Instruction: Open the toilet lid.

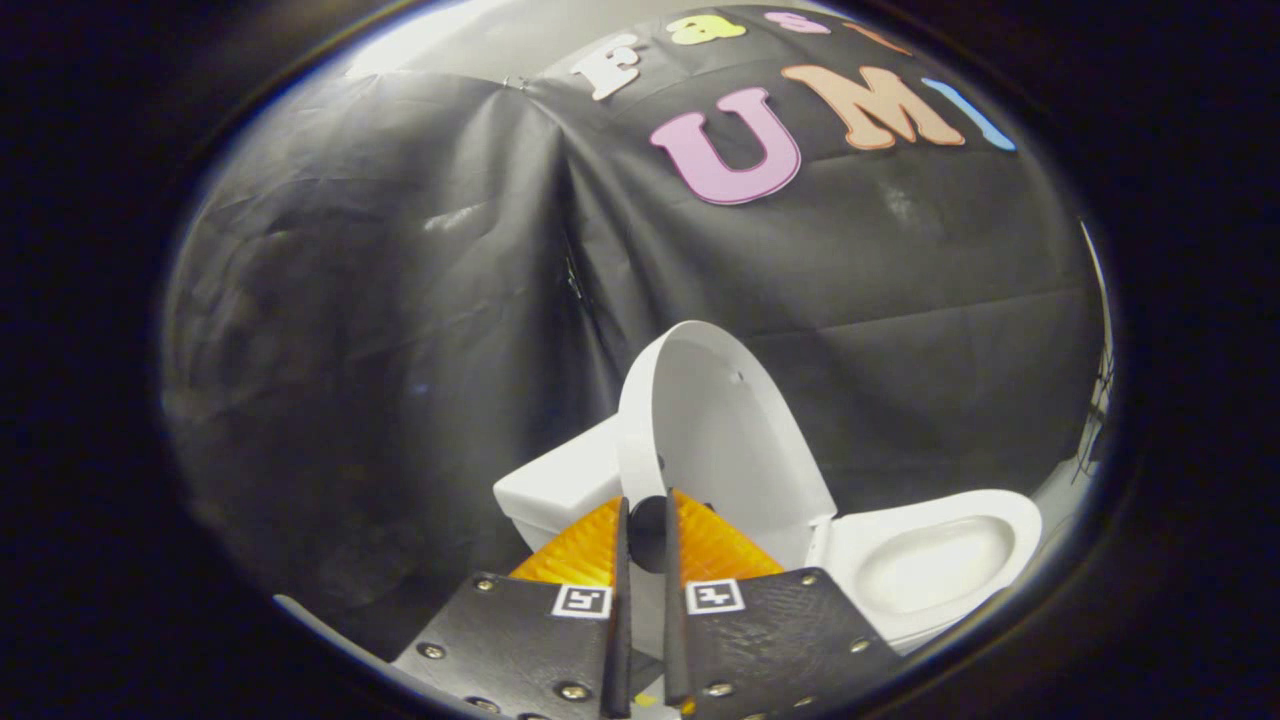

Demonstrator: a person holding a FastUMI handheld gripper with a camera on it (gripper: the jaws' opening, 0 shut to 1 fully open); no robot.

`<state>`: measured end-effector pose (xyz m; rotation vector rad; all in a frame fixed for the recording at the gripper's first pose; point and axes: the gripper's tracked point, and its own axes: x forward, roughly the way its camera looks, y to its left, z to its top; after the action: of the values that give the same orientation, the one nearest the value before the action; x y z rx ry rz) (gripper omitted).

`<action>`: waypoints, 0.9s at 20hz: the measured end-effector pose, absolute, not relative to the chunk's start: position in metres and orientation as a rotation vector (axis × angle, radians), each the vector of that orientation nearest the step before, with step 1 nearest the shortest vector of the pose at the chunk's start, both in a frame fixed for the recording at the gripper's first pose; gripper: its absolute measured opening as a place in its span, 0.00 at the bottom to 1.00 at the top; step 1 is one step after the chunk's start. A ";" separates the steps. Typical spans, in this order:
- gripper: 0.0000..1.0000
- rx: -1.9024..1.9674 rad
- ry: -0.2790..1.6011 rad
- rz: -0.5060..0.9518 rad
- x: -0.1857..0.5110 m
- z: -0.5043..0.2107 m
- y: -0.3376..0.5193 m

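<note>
A small white toilet stands against the black cloth wall. Its lid (720, 430) is raised and stands nearly upright between the tank (560, 485) and the seat (930, 600). The open bowl (935, 560) shows beyond my fingers to the right. My gripper (647, 505) is nearly closed, with only a narrow gap. The lid's left rim runs down into that gap, and both fingers (585, 550) press on it. A small dark round spot sits at the fingertips; I cannot tell what it is.
The black cloth wall (400, 330) hangs close behind and to the left of the toilet, folded at a corner seam. A pale strip of floor or stand shows at the far right past the bowl.
</note>
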<state>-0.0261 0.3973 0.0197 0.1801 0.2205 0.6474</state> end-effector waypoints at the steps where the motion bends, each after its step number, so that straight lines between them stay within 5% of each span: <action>1: 0.18 0.218 0.248 0.666 -0.025 0.018 0.398; 3: 0.26 0.277 0.301 0.674 -0.022 0.015 0.390; 7: 1.00 0.199 0.308 0.648 -0.019 0.020 0.336; 18: 1.00 -0.036 0.046 0.392 0.017 0.107 0.088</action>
<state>0.0172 0.0880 0.1067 -0.0363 0.0462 0.3919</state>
